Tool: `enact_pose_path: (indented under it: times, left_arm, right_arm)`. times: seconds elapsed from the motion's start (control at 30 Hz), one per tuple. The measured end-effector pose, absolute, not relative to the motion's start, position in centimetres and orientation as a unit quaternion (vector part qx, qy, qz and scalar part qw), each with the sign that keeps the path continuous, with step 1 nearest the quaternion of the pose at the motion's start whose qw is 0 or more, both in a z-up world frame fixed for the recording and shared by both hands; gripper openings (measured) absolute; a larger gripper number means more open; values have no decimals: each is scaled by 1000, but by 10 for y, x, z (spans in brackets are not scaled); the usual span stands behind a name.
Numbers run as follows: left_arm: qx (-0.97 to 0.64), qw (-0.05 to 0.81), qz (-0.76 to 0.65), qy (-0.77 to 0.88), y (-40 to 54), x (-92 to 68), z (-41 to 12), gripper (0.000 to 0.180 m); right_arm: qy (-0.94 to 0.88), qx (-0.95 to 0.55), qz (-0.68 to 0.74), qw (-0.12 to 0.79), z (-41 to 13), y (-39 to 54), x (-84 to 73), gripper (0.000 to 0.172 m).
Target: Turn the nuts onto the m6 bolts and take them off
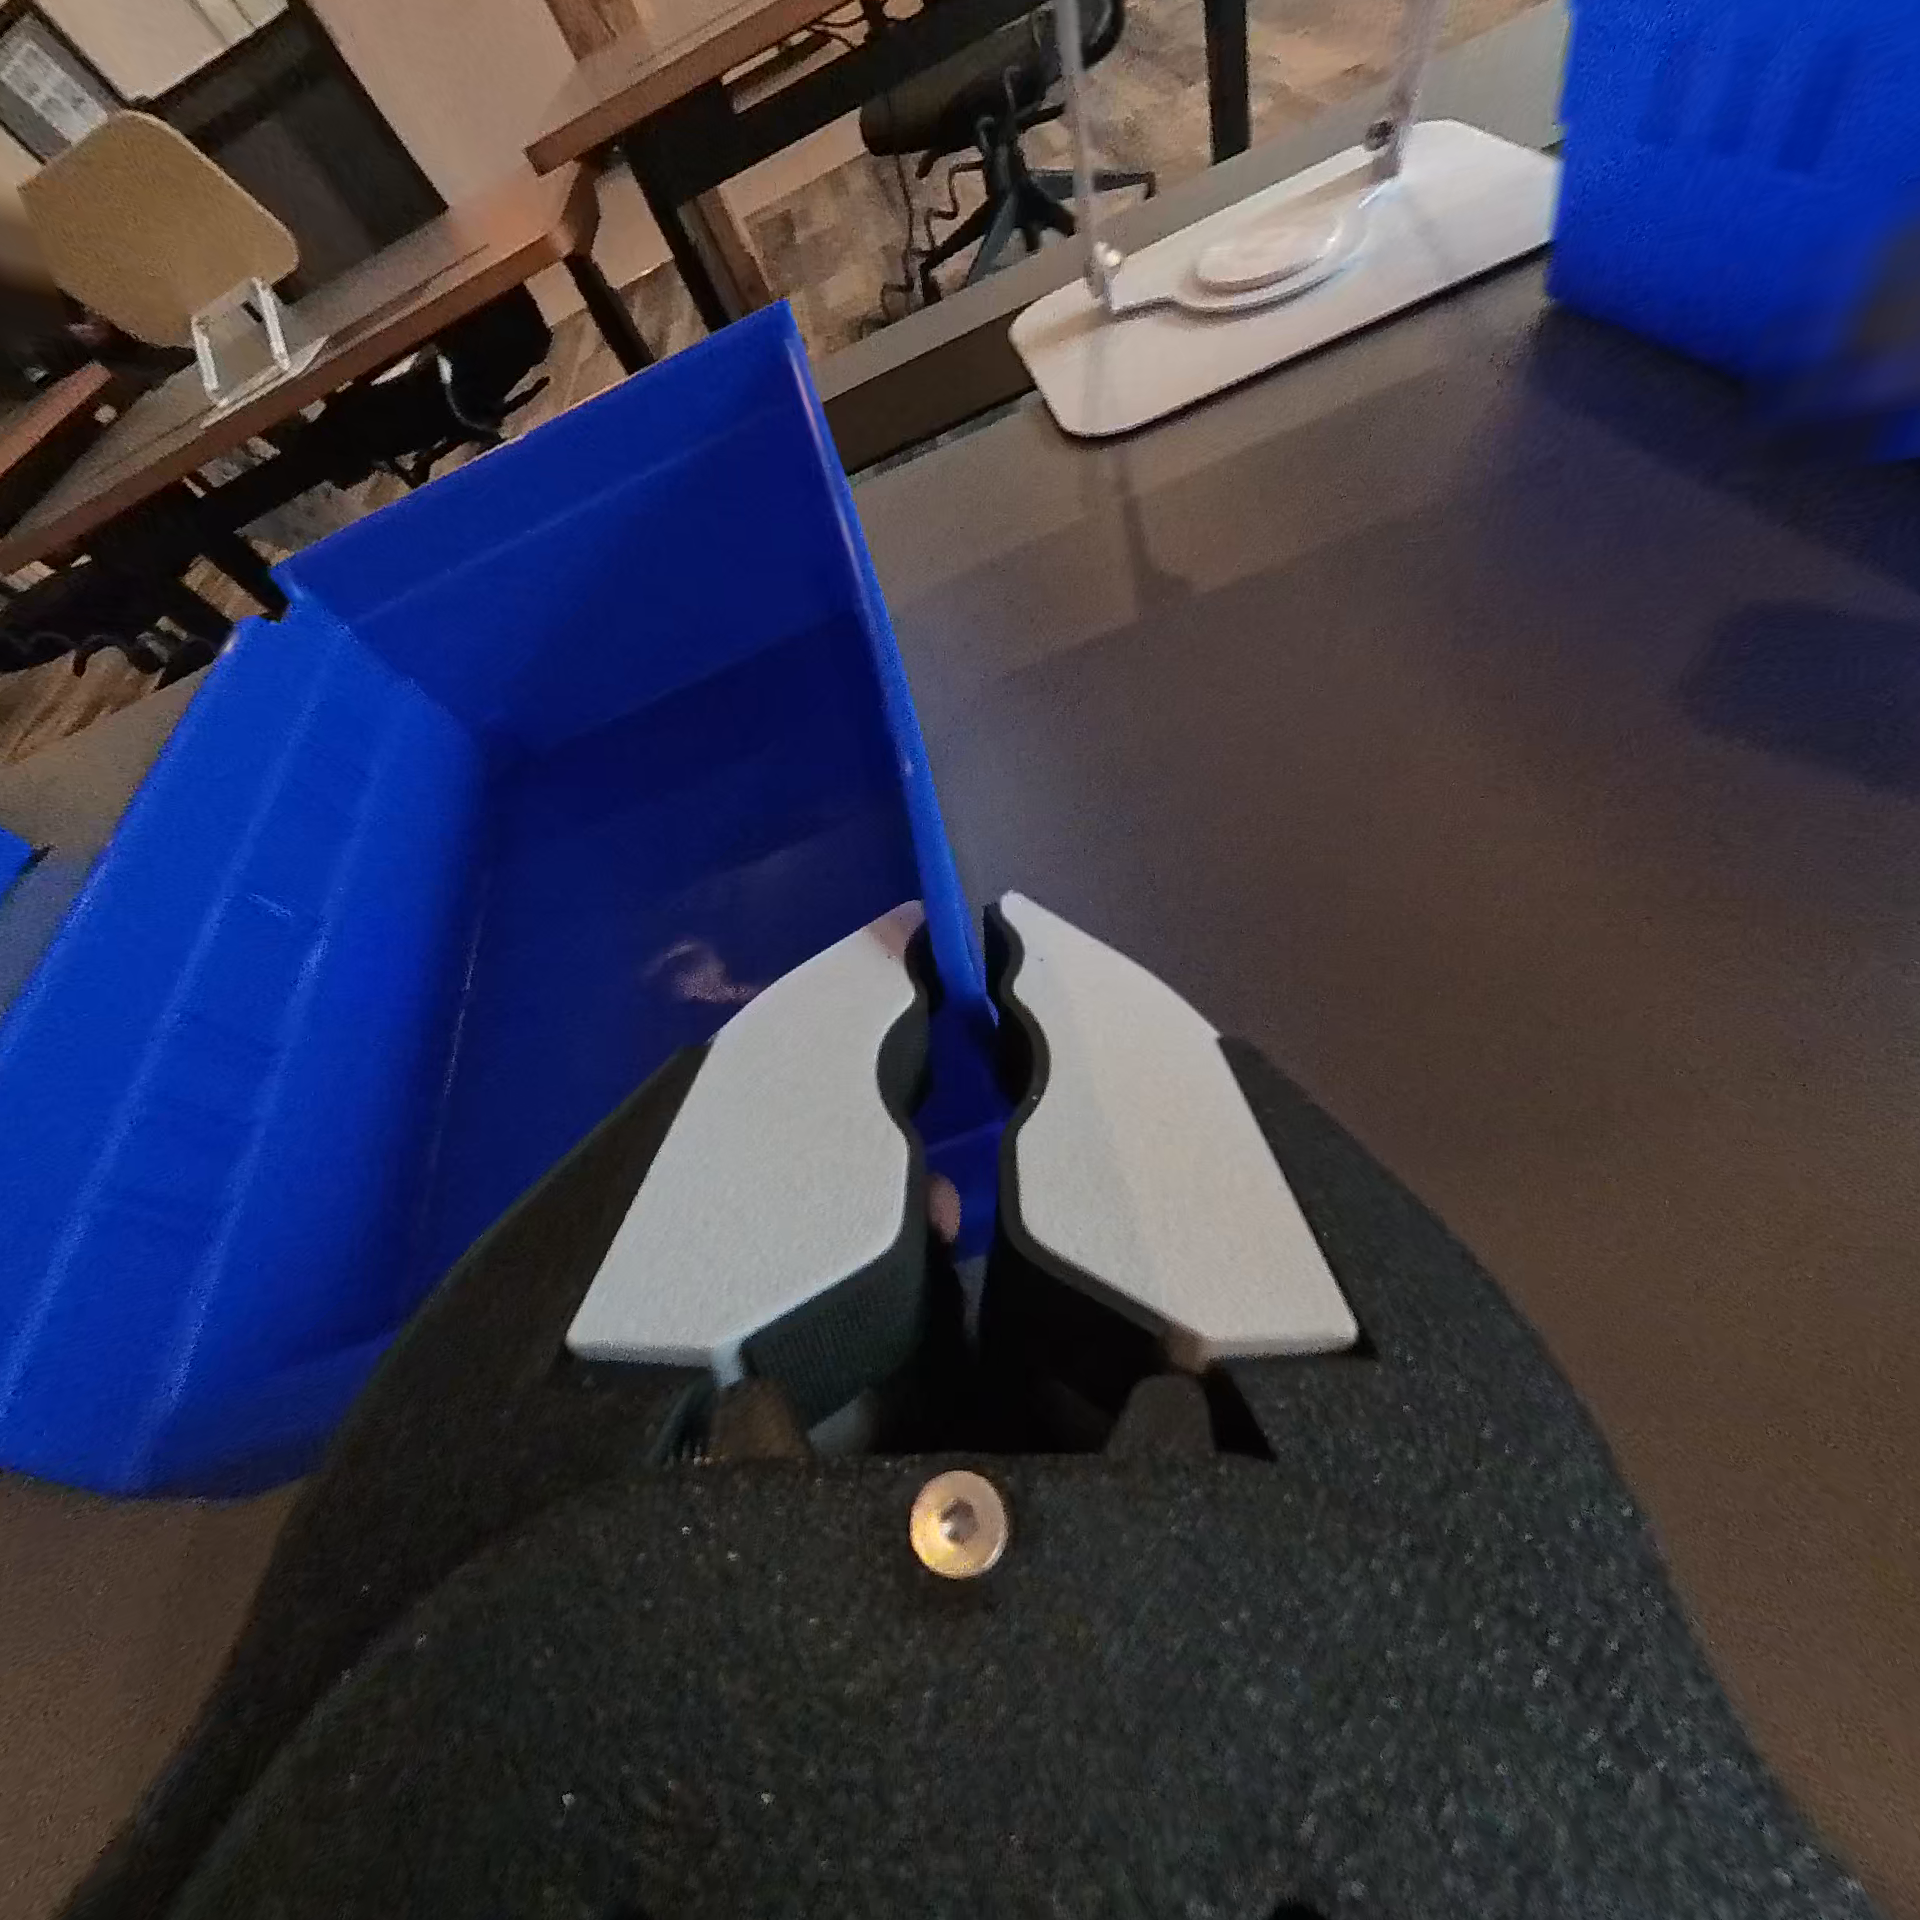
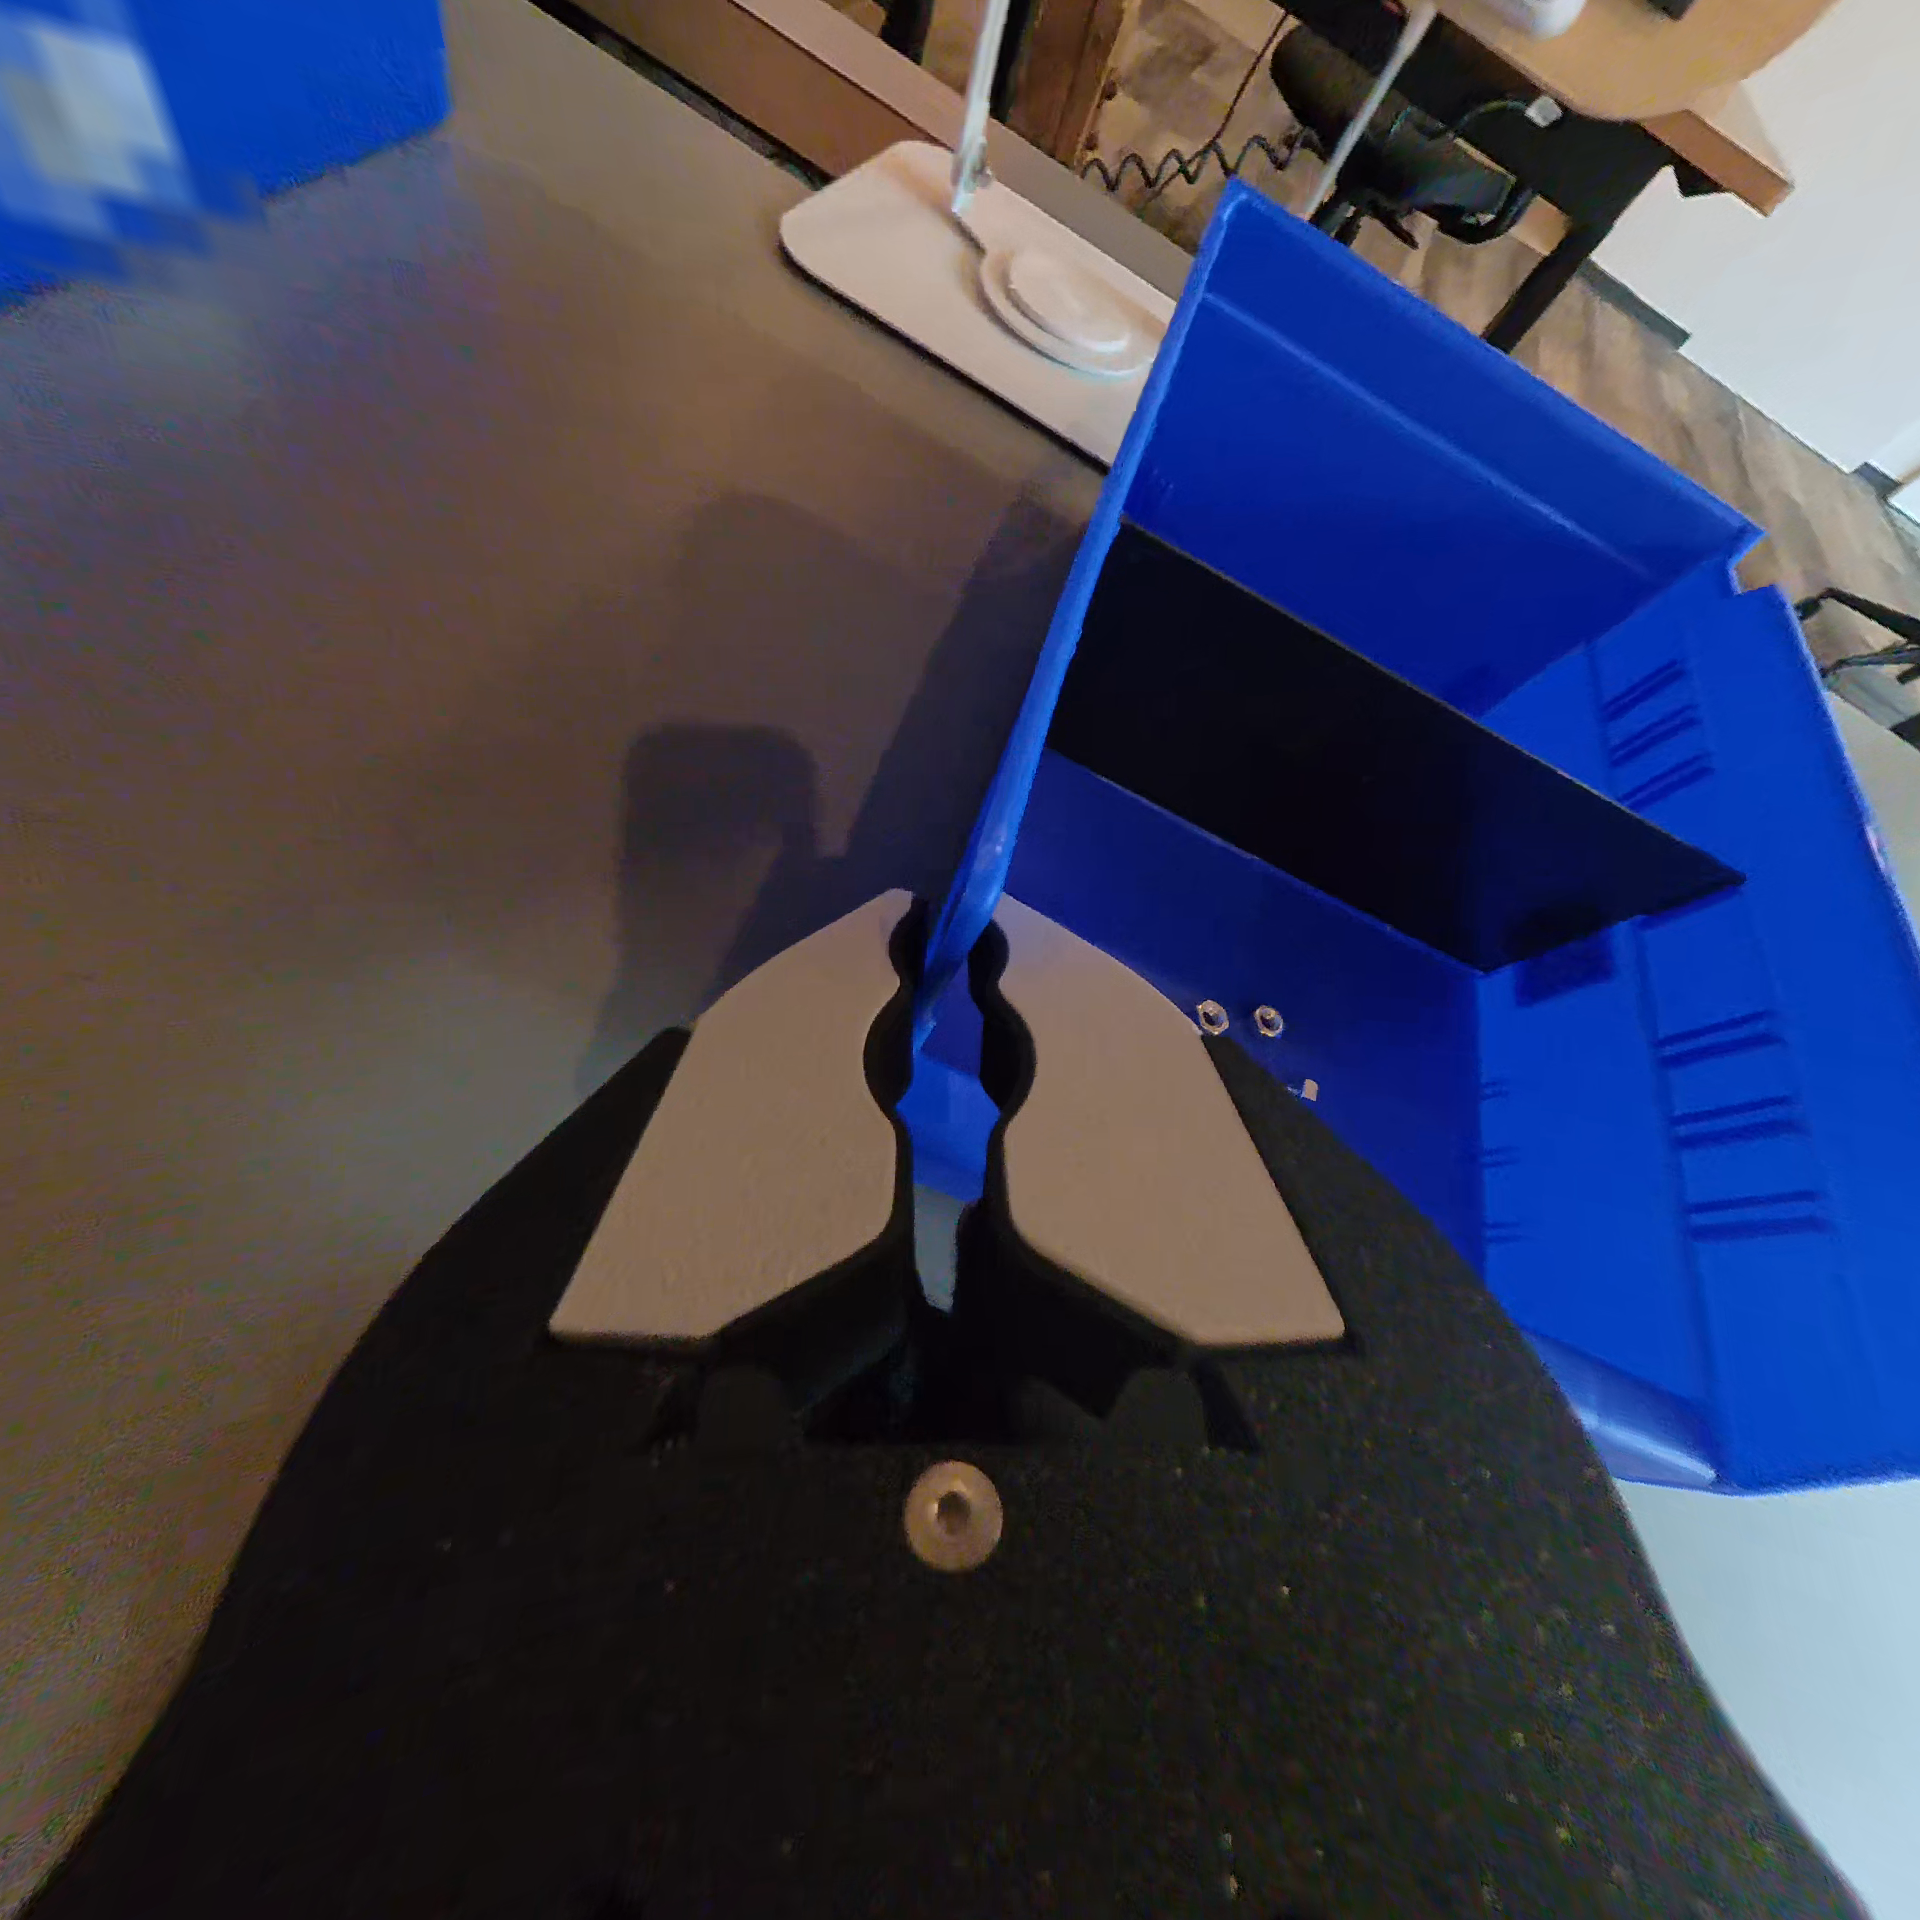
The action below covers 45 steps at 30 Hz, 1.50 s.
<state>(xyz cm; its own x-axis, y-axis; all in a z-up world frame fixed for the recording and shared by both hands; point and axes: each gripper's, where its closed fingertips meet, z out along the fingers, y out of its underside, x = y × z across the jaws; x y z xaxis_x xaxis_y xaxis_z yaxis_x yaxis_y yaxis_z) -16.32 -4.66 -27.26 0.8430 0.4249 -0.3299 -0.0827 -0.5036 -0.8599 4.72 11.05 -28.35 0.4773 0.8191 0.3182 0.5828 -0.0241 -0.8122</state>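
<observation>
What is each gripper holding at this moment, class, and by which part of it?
The left gripper pinches a blue bin by its thin side wall. The right gripper pinches another blue bin, with a black divider, by its side wall.

The dark tabletop [image 1: 1455,831] is lying open across the right of the left wrist view and the left of the right wrist view. A blue bin [image 1: 312,935] is walling off the left; another blue bin [image 2: 1558,935] is blocking the right, its black divider [image 2: 1351,748] cutting the inside. A white lamp base [image 1: 1299,301] is standing at the upper right
</observation>
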Motion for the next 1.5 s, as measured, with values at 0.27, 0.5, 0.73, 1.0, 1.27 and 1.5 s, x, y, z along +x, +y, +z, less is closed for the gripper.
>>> enact_pose_path:
  times: [0.27, 0.5, 0.73, 1.0, 1.27, 1.5]
  left_arm:
    - [-831, 495, 245, -64, -20, -125, -273, 8]
    - [-833, 505, 222, -34, 1, -91, -273, 8]
    - [-834, 511, 206, -28, 19, -71, -274, 9]
    - [-837, 517, 178, -24, 35, -55, -274, 13]
    - [-810, 566, 148, -23, 34, -47, -259, 22]
    - [-742, 661, 104, -33, 4, -3, -229, 57]
  right_arm:
    - [-502, -699, 143, 489, -285, 90, 24, 9]
    - [-509, -693, 157, 486, -285, 76, 8, 10]
    - [-519, -686, 171, 481, -285, 65, -5, 12]
    - [-531, -678, 191, 472, -285, 55, -16, 14]
    - [-518, -668, 232, 480, -274, 50, -10, 18]
    - [-485, -611, 274, 563, -221, 48, 50, 29]
